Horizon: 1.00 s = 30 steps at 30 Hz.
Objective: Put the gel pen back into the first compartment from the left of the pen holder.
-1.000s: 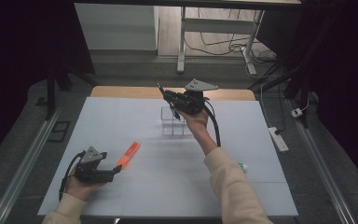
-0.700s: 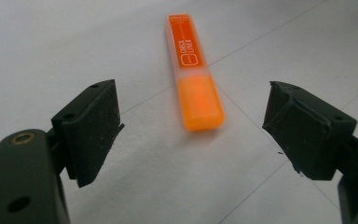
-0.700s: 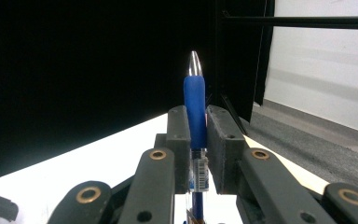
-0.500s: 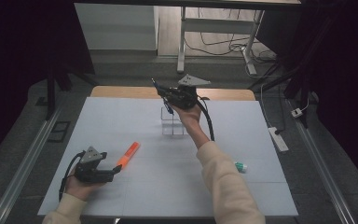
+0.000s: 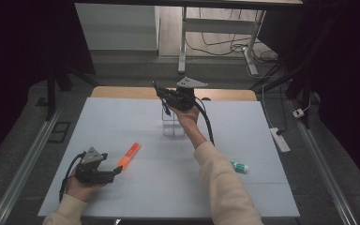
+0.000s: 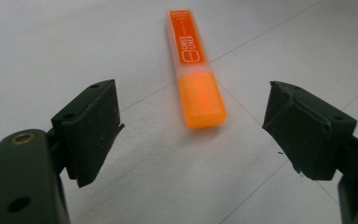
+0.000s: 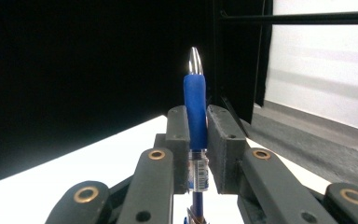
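My right gripper [image 5: 165, 97] is raised over the far middle of the table, shut on a blue pen [image 5: 167, 109]. In the right gripper view the blue pen [image 7: 195, 105] stands upright between the pads with its silver tip upward. The jaws have just been opening a little, and the pen is still pinched between them. A clear holder [image 5: 173, 125] stands on the table right below that hand. An orange highlighter [image 5: 129, 154] lies flat at the front left. My left gripper [image 5: 116, 170] rests open just short of it, and the highlighter [image 6: 195, 70] points away between the pads without touching them.
A white mat [image 5: 122, 117] covers the table. A small green and white tube [image 5: 239, 167] lies at the front right. A white power strip [image 5: 280, 139] sits on the floor past the right edge. Dark curtains and a desk frame stand behind the table.
My right hand has carried the pen a little to the left and slightly down, above the clear holder. The left gripper and the highlighter have kept still.
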Each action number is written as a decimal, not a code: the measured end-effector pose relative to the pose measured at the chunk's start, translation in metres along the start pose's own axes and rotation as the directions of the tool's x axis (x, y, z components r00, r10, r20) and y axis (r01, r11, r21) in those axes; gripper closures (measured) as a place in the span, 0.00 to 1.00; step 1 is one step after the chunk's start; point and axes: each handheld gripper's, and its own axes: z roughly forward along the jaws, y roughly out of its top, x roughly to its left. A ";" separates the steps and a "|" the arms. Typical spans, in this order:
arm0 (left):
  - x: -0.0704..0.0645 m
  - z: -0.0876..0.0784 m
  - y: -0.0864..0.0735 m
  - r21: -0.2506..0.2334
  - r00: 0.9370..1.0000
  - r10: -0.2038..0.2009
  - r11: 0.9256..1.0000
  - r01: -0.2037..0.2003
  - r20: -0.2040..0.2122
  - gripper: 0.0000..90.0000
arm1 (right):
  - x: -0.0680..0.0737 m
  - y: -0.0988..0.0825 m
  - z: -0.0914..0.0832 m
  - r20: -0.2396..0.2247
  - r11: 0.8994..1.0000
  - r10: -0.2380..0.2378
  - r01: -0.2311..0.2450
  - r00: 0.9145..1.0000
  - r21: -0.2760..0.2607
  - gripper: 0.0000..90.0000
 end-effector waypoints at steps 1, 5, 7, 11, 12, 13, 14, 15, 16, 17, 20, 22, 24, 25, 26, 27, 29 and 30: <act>0.000 0.000 0.000 0.000 1.000 0.000 1.000 0.000 0.000 0.21 | 0.000 -0.001 -0.001 0.010 1.000 -0.009 0.009 1.000 0.009 0.79; 0.000 0.000 0.000 0.002 1.000 0.002 1.000 -0.002 -0.001 0.21 | 0.000 -0.002 -0.006 0.039 1.000 0.000 0.000 0.999 0.024 0.66; 0.000 0.000 0.000 0.002 1.000 0.001 1.000 -0.001 -0.002 0.21 | -0.001 -0.002 -0.010 0.039 0.999 0.001 -0.002 0.999 0.035 0.63; 0.000 0.000 0.000 0.000 1.000 0.000 1.000 0.000 -0.002 0.21 | -0.002 -0.003 -0.018 0.026 0.998 0.008 -0.009 1.000 0.055 0.60; 0.000 0.000 0.000 0.000 1.000 0.000 1.000 0.000 -0.003 0.21 | -0.002 -0.003 -0.021 0.025 0.998 0.008 -0.009 1.000 0.060 0.60; 0.000 0.000 0.000 0.001 1.000 0.001 1.000 -0.001 -0.004 0.21 | -0.002 -0.004 -0.023 0.023 0.998 0.007 -0.009 1.000 0.062 0.60; 0.000 0.000 0.000 0.001 1.000 0.001 1.000 -0.001 -0.004 0.21 | -0.003 -0.004 -0.025 0.021 0.998 0.006 -0.007 1.000 0.065 0.60; 0.000 0.000 0.000 0.002 1.000 0.001 1.000 -0.001 -0.004 0.21 | -0.003 -0.005 -0.028 0.022 0.998 0.005 -0.006 1.000 0.068 0.60; 0.000 0.000 0.000 0.002 1.000 0.001 1.000 -0.001 -0.004 0.21 | -0.003 -0.006 -0.030 0.021 0.997 0.003 -0.004 1.000 0.071 0.60; 0.000 0.000 0.000 0.001 1.000 0.000 1.000 0.000 -0.005 0.21 | -0.003 -0.007 -0.033 0.021 0.997 0.002 -0.003 1.000 0.074 0.60; -0.001 0.000 0.000 0.002 1.000 0.000 1.000 0.000 -0.007 0.21 | -0.004 -0.010 -0.040 0.021 0.996 0.004 -0.006 1.000 0.084 0.60; -0.001 0.000 0.000 0.002 1.000 0.001 1.000 -0.001 -0.008 0.21 | -0.005 -0.012 -0.044 0.020 0.996 0.004 -0.006 1.000 0.092 0.60; -0.001 0.000 0.000 0.004 1.000 0.001 1.000 -0.001 -0.009 0.21 | -0.005 -0.013 -0.048 0.021 0.995 0.000 -0.003 1.000 0.096 0.60; -0.001 0.001 0.000 0.004 1.000 0.001 1.000 -0.001 -0.009 0.21 | -0.005 -0.014 -0.051 0.020 0.995 -0.002 0.000 1.000 0.098 0.60; -0.001 0.001 0.001 0.004 1.000 0.002 1.000 -0.002 -0.008 0.21 | -0.004 -0.015 -0.053 0.023 0.995 -0.005 0.002 1.000 0.103 0.60; -0.001 0.001 0.001 0.005 1.000 0.003 1.000 -0.003 -0.008 0.21 | -0.003 -0.016 -0.054 0.026 0.994 -0.010 0.007 1.000 0.109 0.60; -0.001 0.001 0.001 0.007 1.000 0.004 1.000 -0.004 -0.010 0.21 | -0.002 -0.018 -0.059 0.025 0.993 -0.018 0.015 1.000 0.119 0.60; -0.001 0.001 0.001 0.008 1.000 0.004 1.000 -0.004 -0.010 0.21 | -0.001 -0.019 -0.061 0.025 0.993 -0.021 0.018 0.999 0.121 0.60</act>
